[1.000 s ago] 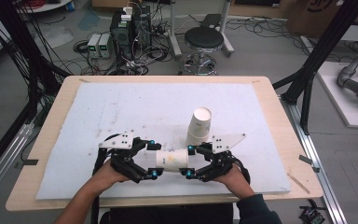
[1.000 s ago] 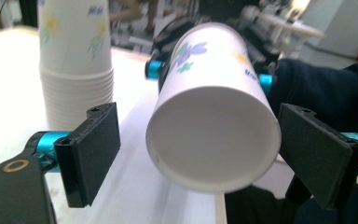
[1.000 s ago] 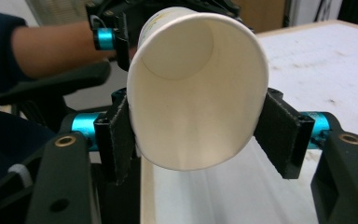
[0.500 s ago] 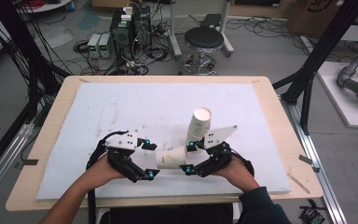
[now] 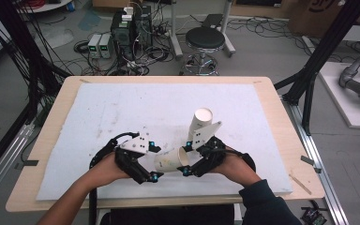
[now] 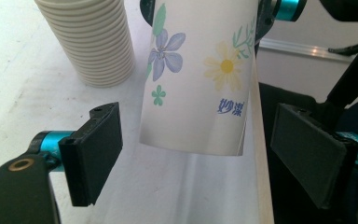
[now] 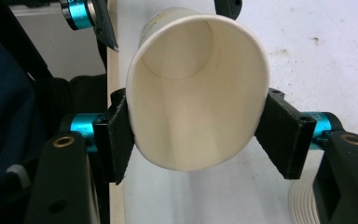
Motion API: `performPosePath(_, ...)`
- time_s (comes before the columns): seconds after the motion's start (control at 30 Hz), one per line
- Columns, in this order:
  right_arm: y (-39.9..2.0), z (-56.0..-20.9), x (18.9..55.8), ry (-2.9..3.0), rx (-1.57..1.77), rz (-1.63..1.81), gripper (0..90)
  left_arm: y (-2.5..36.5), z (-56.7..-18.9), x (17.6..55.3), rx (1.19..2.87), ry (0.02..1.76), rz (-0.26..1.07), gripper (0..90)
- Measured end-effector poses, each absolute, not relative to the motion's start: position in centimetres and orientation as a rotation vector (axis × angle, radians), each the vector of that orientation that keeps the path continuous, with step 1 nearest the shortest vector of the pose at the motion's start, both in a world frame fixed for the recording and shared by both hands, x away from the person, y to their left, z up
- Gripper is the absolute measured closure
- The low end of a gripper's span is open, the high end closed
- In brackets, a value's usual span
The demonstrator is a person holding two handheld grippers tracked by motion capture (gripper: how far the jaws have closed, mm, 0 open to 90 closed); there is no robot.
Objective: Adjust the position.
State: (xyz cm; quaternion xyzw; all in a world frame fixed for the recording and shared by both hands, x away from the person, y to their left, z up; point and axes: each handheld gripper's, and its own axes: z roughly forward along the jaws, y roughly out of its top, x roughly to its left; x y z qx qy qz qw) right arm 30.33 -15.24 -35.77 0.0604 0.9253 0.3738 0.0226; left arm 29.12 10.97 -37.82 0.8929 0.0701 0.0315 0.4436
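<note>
A flower-printed paper cup (image 5: 168,160) lies on its side in the air between my two grippers, just above the white mat. My right gripper (image 5: 186,158) is shut on the cup's open rim (image 7: 196,154), and its pads (image 7: 116,140) squeeze the mouth into an oval. My left gripper (image 5: 154,161) is open at the cup's base end. In the left gripper view the cup (image 6: 200,79) hangs between the pads (image 6: 95,154) with a gap on each side. A tall stack of cups (image 5: 200,123) stands just behind the right gripper.
The white mat (image 5: 122,108) covers most of the wooden table (image 5: 281,131), whose front edge is close under both hands. The ribbed stack (image 6: 93,42) stands a short way beyond the left jaw. A stool and cabling are on the floor past the table's far side.
Both hands have shifted slightly near the front edge. The cup has tilted so its mouth points more toward the right gripper. The stack has stayed in place.
</note>
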Motion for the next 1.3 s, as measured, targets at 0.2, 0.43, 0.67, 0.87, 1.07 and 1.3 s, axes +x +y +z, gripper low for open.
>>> performPosePath(0.2,-14.4,-35.5,30.4,2.908,0.153,1.043,33.7,10.3,-37.9,29.2,2.283,0.145,0.082,18.0)
performPosePath(0.43,-13.3,-35.2,30.3,2.935,0.101,0.939,33.5,9.5,-37.9,29.4,2.314,0.132,0.067,18.7)
performPosePath(0.67,-12.4,-35.1,30.1,2.957,0.054,0.851,33.4,8.8,-38.0,29.5,2.326,0.117,0.035,23.4)
performPosePath(0.87,-11.8,-35.2,29.9,2.970,0.019,0.802,33.5,8.2,-38.3,29.6,2.335,0.094,-0.013,33.4)
performPosePath(1.07,-11.5,-35.2,29.7,2.989,0.010,0.778,33.9,8.0,-38.5,29.7,2.344,0.087,-0.036,36.2)
performPosePath(1.3,-11.8,-35.0,29.8,2.964,0.047,0.859,25.4,8.6,-39.1,29.7,2.273,0.119,-0.033,36.9)
